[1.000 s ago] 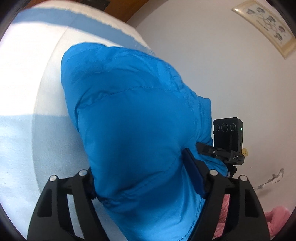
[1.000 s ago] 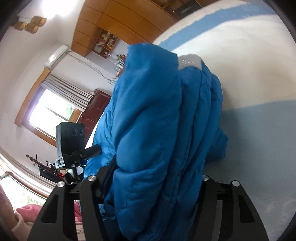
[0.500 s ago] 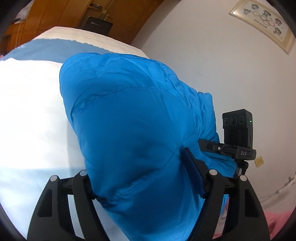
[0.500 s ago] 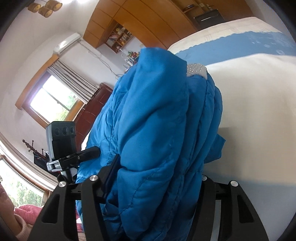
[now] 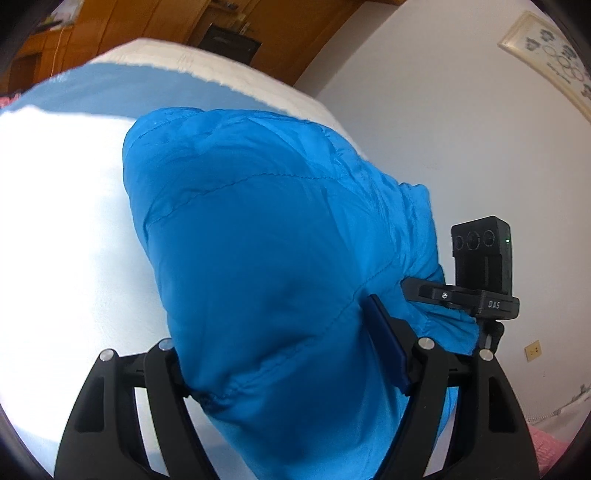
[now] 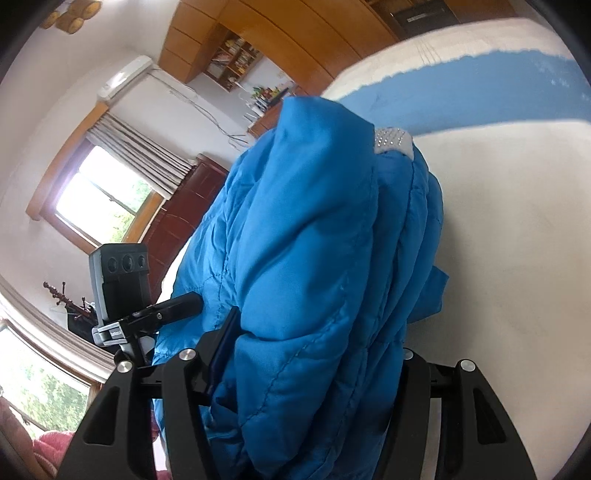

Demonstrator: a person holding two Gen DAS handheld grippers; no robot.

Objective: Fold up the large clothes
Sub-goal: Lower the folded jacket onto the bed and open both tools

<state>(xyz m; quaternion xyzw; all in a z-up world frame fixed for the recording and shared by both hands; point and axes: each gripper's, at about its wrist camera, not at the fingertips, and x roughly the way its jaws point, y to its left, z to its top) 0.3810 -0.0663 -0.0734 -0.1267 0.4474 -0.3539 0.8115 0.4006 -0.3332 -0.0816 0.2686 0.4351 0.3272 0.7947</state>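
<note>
A thick folded blue puffer jacket [image 5: 258,221] fills the left wrist view, lifted over the white and blue bed cover [image 5: 55,229]. My left gripper [image 5: 280,332] holds one end of the bundle between its pads; its jaws are opening slightly while the fabric still sits pressed between them. In the right wrist view the same jacket [image 6: 314,221] stands as stacked quilted layers with a small sparkly grey patch [image 6: 391,140] at the top. My right gripper [image 6: 314,339] is shut on the other end of the bundle.
The bed cover [image 6: 517,240] spreads white with a blue stripe [image 6: 461,99] at the far end. Wooden wardrobes [image 5: 155,18] stand behind it. A white wall [image 5: 443,129] lies on one side, a window [image 6: 103,199] on the other. The other gripper's black camera block [image 5: 480,254] sits close by.
Both grippers have carried the jacket bundle across the bed toward its far end; the blue stripe and wardrobes now show more. The grip on the jacket looks the same.
</note>
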